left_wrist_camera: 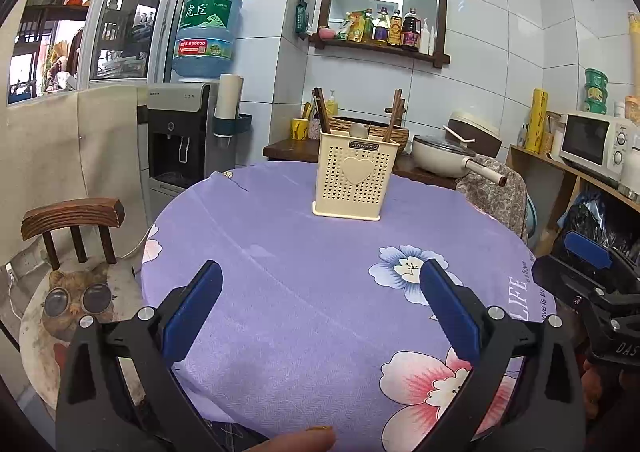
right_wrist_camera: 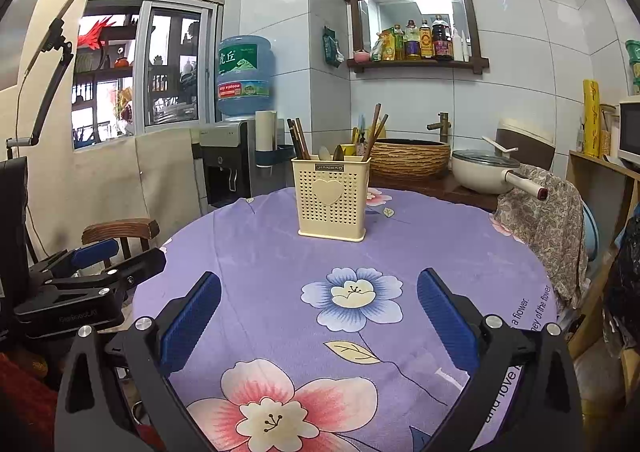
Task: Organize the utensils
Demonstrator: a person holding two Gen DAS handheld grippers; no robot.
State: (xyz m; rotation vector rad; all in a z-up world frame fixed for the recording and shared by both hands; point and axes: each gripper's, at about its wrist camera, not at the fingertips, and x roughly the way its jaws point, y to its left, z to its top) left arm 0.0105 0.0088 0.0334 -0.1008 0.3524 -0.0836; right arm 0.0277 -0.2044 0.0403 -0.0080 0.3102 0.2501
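Left wrist view: round table point(left_wrist_camera: 280, 292), purple floral cloth; tiled kitchen walls point(left_wrist_camera: 480, 52).

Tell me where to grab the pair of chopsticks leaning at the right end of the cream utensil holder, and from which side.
Grip the chopsticks on the bare upper shafts, well above the holder rim, coming from above with the right claw, which is open. Their lower ends are hidden inside the holder, and they lean rightward, so tilting the claw to match probably helps.

I see a cream perforated utensil holder point(left_wrist_camera: 355, 175) with a heart on its front standing upright on the purple floral counter point(left_wrist_camera: 304, 292). Inside it, dark chopsticks point(left_wrist_camera: 321, 109) lean left, brown chopsticks point(left_wrist_camera: 394, 114) right, spoon tops point(right_wrist_camera: 331, 153) between.
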